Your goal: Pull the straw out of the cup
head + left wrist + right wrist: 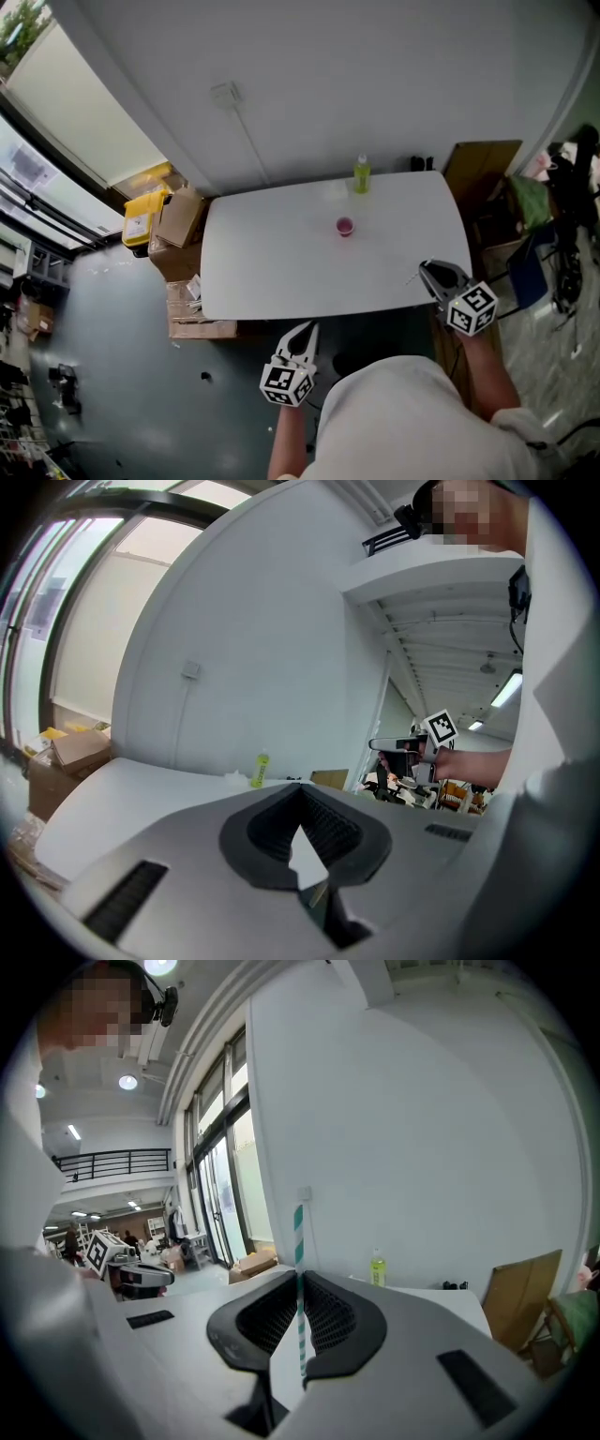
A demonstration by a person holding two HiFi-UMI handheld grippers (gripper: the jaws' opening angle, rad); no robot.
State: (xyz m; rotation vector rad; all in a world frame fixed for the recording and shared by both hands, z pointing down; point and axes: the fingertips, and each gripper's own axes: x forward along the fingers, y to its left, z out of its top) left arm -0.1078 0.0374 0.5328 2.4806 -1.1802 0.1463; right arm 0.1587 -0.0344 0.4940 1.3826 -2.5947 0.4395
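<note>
**White table: straw pinched in right gripper, well apart from the cup**

White table [281, 272] stands against a pale wall. From my head view, cardboard boxes [180, 217] and a yellow box [143, 217] are stacked on the floor at its 9 o'clock side. A brown board [478, 169] leans at about 2 o'clock.

Cup: the small pink cup [344, 226] stands upright on the tabletop, a little toward 1 o'clock from the table's middle. A green bottle [362, 175] stands upright beyond it, near the far edge at 12 to 1 o'clock. The two are apart.

Right gripper [427, 269]: I hold it over the table's 4 o'clock corner with its marker cube toward me. Its own view shows the dark ribbed pads closed on the straw [299, 1241], which has teal and white stripes. The straw stands near upright in the pinch. Its upper end sticks out past the jaw tips toward 12 o'clock and its lower end runs down between the pads. The straw is in the gripper and well apart from the cup, which lies toward 10 o'clock from the jaws in the head view.

Left gripper [306, 328]: I hold it off the table's near edge at 6 o'clock, pointing toward the tabletop. Its own view shows the pad tips pressed together with nothing between them.
</note>
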